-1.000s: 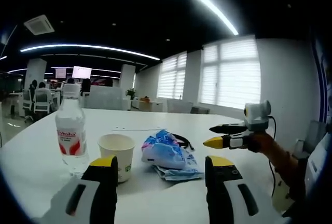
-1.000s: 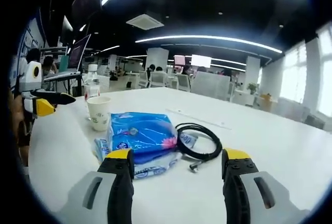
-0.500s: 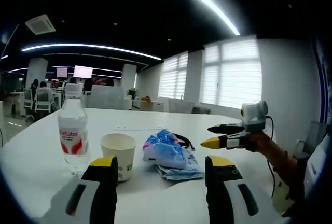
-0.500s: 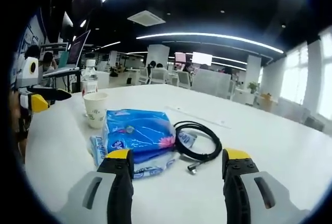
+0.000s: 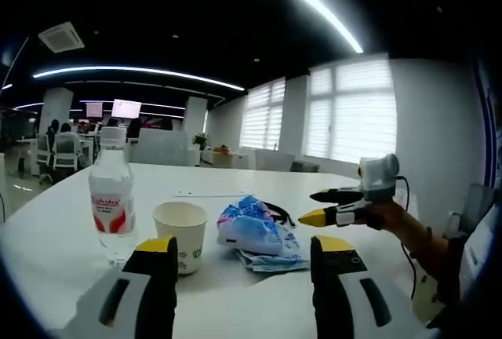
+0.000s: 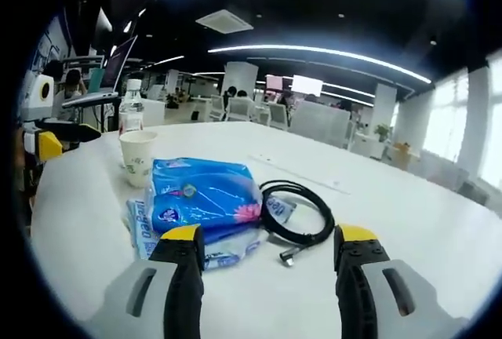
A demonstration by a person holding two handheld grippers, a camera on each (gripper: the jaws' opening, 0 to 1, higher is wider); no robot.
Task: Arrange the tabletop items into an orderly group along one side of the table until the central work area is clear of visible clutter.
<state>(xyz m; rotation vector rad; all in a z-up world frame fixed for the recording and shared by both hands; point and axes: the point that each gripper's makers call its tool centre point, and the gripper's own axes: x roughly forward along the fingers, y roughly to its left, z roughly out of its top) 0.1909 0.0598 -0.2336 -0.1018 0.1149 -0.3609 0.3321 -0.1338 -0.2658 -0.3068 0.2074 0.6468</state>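
Note:
On the white table (image 5: 47, 229) stand a clear water bottle (image 5: 111, 202) with a red label and a paper cup (image 5: 180, 235). Right of the cup lie blue tissue packs (image 5: 255, 231) with a black cable (image 5: 276, 213) behind. My left gripper (image 5: 245, 251) is open, low in front of cup and packs. The right gripper (image 5: 315, 207) comes in from the right, jaws apart. In the right gripper view the tissue packs (image 6: 200, 202) and coiled cable (image 6: 296, 215) lie just ahead of my open right gripper (image 6: 268, 243); the cup (image 6: 138, 158) and bottle (image 6: 131, 118) stand further left.
A thin white strip (image 6: 296, 173) lies on the table beyond the cable. The left gripper (image 6: 59, 136) shows at the left edge of the right gripper view. Chairs, desks and people fill the office behind; windows with blinds (image 5: 349, 111) line one wall.
The right gripper has moved closer to the tissue packs and cable, which now look larger and lower in its view. The left gripper has barely moved.

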